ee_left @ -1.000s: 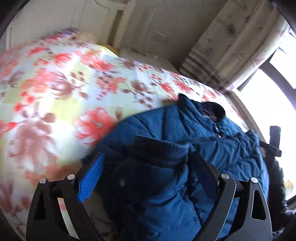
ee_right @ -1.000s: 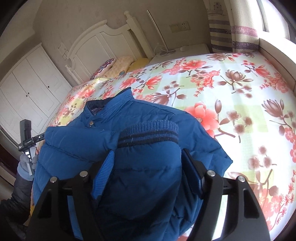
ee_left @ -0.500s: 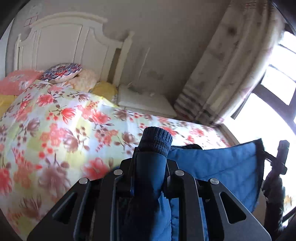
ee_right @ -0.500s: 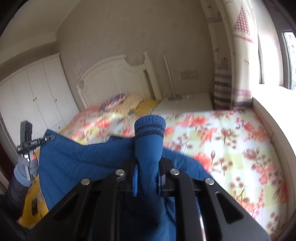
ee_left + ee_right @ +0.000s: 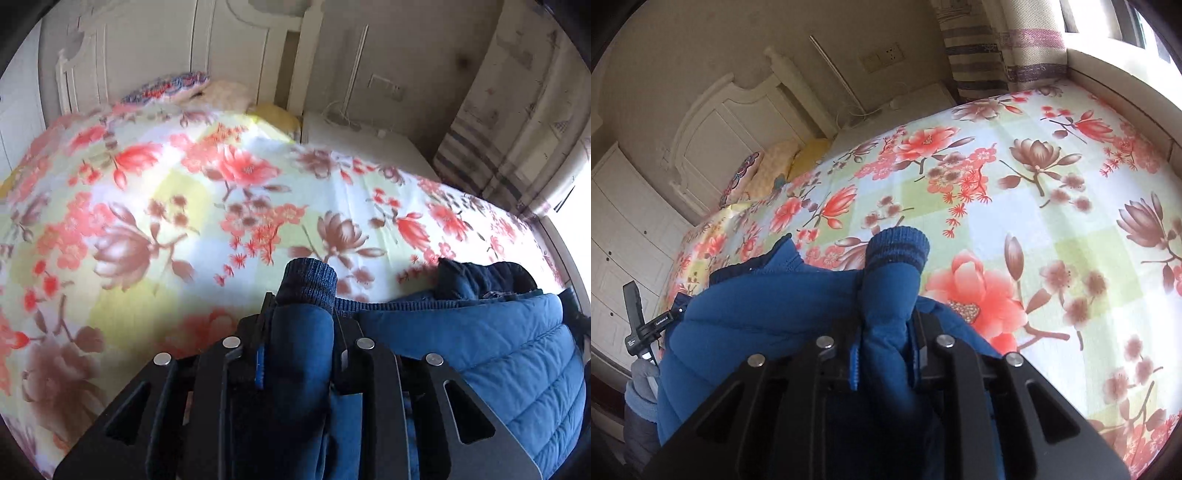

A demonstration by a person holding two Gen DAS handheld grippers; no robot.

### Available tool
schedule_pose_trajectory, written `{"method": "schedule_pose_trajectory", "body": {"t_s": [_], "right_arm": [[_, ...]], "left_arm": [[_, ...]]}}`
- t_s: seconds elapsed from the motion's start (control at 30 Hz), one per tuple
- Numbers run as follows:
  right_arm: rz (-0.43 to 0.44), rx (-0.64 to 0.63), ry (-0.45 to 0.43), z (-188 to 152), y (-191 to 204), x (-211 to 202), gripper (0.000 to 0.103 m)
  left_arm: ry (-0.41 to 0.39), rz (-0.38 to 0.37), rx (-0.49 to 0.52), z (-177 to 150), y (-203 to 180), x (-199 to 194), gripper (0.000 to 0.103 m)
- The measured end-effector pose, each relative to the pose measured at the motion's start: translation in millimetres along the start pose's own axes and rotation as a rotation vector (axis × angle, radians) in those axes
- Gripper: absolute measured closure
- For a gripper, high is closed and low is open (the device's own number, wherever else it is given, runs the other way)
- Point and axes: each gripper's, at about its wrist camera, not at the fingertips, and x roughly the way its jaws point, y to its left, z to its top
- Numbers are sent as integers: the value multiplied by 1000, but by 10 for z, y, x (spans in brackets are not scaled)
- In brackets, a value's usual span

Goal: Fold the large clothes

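Note:
A blue quilted puffer jacket (image 5: 509, 354) hangs between my two grippers over the flowered bed. My left gripper (image 5: 301, 325) is shut on one sleeve just below its dark ribbed cuff (image 5: 308, 280), which sticks up between the fingers. My right gripper (image 5: 886, 325) is shut on the other sleeve below its ribbed cuff (image 5: 897, 249). The jacket body (image 5: 757, 314) and collar (image 5: 775, 254) spread to the left in the right wrist view. The jacket's lower part is hidden behind the grippers.
The bed (image 5: 1052, 206) carries a floral quilt (image 5: 166, 206). Pillows (image 5: 768, 173) lie at a white headboard (image 5: 738, 122). A white nightstand (image 5: 362, 140) and striped curtain (image 5: 498, 122) stand by the window. White wardrobes (image 5: 617, 229) stand left.
Both grippers went from open around the sleeves to shut on them and lifted the jacket. Since half a second ago both views have tilted down toward the bed.

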Motion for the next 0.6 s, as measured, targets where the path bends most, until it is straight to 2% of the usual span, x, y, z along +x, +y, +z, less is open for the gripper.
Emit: {"method": "schedule_pose_trajectory", "body": {"t_s": [0.07,0.13,0.2,0.27,0.3,0.33,0.37,0.4,0.43,0.47,0.5,0.53,0.6], "right_arm": [[-7,-25,-25,2,79,-97,85],[-8,-49,-61,38,149,-218,85],[-14,-29,-31,75,85,-152,84],[-33,-10,5,35,-2,1,77],[-35,6,13,7,-44,58,77],[-37,13,18,5,-46,71,73],[-47,5,29,23,-25,50,62],[-60,-4,39,35,10,18,50],[-78,-13,41,49,55,-58,25],[-81,-19,26,58,96,-152,22],[-77,-39,-25,72,181,-334,22],[-79,-70,-68,79,281,-480,22],[-81,-186,-127,92,615,-678,24]], "left_arm": [[5,-2,1,41,-15,-2,78],[65,3,-3,41,-26,170,75],[124,20,7,19,-32,341,71],[142,47,12,58,-34,368,64],[134,57,19,77,-38,331,56],[97,72,32,107,-40,212,50],[54,86,34,123,-36,100,49],[-47,119,30,142,-45,-150,43],[-121,125,28,147,-77,-330,23],[-200,113,34,146,-138,-537,14],[-261,93,50,144,-235,-718,9],[-276,62,88,156,-405,-848,9],[-214,39,175,180,-764,-870,9]]}}
